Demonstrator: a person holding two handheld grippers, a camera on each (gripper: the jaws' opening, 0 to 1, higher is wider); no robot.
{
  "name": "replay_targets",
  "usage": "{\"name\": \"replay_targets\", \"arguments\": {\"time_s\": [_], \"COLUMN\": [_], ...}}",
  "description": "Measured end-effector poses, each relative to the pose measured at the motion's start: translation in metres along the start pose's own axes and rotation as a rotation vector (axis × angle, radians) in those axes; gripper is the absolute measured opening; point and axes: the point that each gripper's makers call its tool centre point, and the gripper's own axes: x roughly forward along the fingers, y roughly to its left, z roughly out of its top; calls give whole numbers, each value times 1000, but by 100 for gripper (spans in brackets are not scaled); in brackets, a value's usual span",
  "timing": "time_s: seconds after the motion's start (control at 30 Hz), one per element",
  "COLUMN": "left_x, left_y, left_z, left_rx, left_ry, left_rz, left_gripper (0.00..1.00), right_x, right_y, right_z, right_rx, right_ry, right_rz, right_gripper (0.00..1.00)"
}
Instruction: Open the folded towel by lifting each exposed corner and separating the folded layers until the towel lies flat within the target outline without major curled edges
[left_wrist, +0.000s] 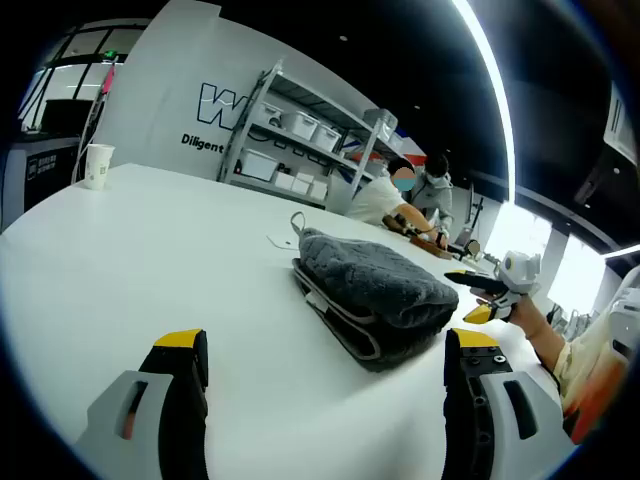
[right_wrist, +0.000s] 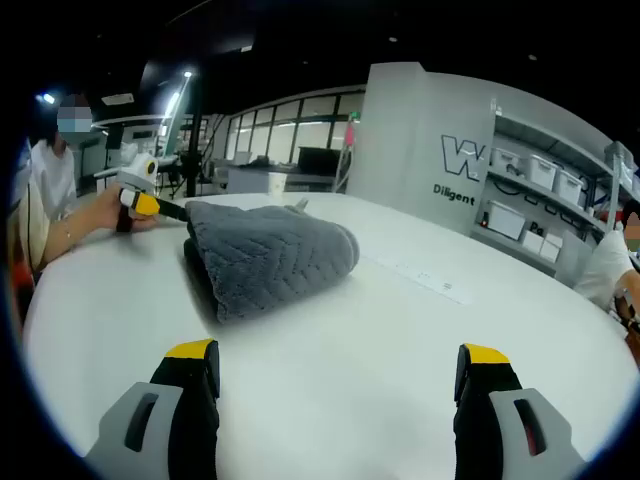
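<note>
The left gripper (left_wrist: 326, 362) stood at the bottom of the left gripper view, jaws spread wide — yellow-tipped, nothing between them. The right gripper (right_wrist: 338, 375) rose likewise at the bottom of the right gripper view, jaws wide apart. At that view's upper left, the person's hand (right_wrist: 100, 213) gripped the other gripper's handle.
</note>
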Motion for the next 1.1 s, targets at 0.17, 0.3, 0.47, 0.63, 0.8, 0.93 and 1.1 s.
{"name": "replay_targets", "arguments": {"time_s": [0.17,0.3,0.47,0.63,0.8,0.93,1.1], "left_x": [0,1,1,1,1,2,3], "left_y": [2,1,1,1,1,0,0], "left_z": [-1,-1,-1,0,-2,-1,-2], "left_rx": [-2,-2,-1,1,6,5,5], "left_ry": [3,5,5,4,15,13,16], "left_rz": [4,2,3,2,3,0,-1], "left_gripper": [97,97,97,97,97,97,97], "right_x": [0,0,0,0,0,-1,-3], "right_y": [0,0,-1,-1,-2,-4,-6], "right_z": [-1,0,0,1,1,2,5], "right_rx": [-1,-2,-4,-12,-14,-11,-10], "right_ry": [3,3,2,3,2,0,-11], "right_rz": [1,0,0,-5,-5,-8,-14], "right_gripper": [98,98,98,98,98,98,98]}}
